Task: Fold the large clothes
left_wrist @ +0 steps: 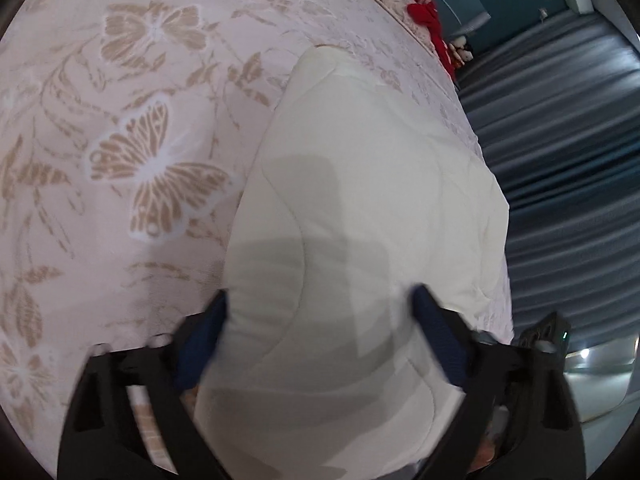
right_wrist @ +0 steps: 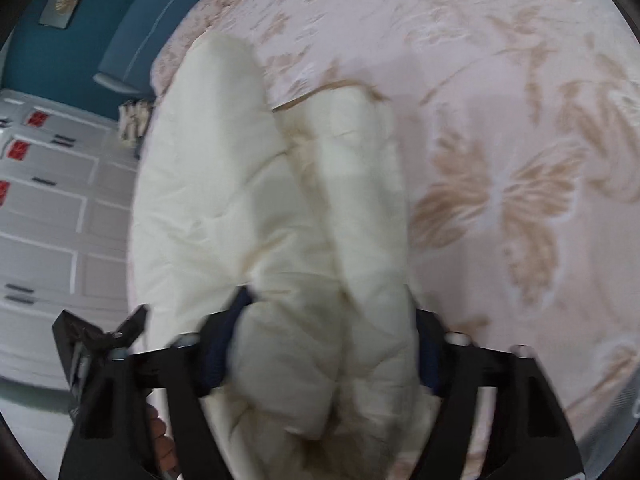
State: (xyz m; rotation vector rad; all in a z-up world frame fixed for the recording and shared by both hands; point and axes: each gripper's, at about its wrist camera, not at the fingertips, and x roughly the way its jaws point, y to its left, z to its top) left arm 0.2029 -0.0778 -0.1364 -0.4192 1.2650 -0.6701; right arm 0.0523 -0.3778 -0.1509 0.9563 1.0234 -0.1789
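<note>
Your left gripper [left_wrist: 320,336] stands spread, its two blue pads on either side of one cream padded garment [left_wrist: 360,200] that fills the middle and lower part of the left wrist view; whether the pads press it you cannot tell. Your right gripper [right_wrist: 328,344] straddles a thick bunched fold of that garment [right_wrist: 260,220], both pads squeezed against it. The garment lies on one pink bedspread [left_wrist: 120,140] with butterfly prints. A red cloth [left_wrist: 432,28] sits upper right, blue curtains [left_wrist: 568,152] at right, white drawers [right_wrist: 48,208] at left.
</note>
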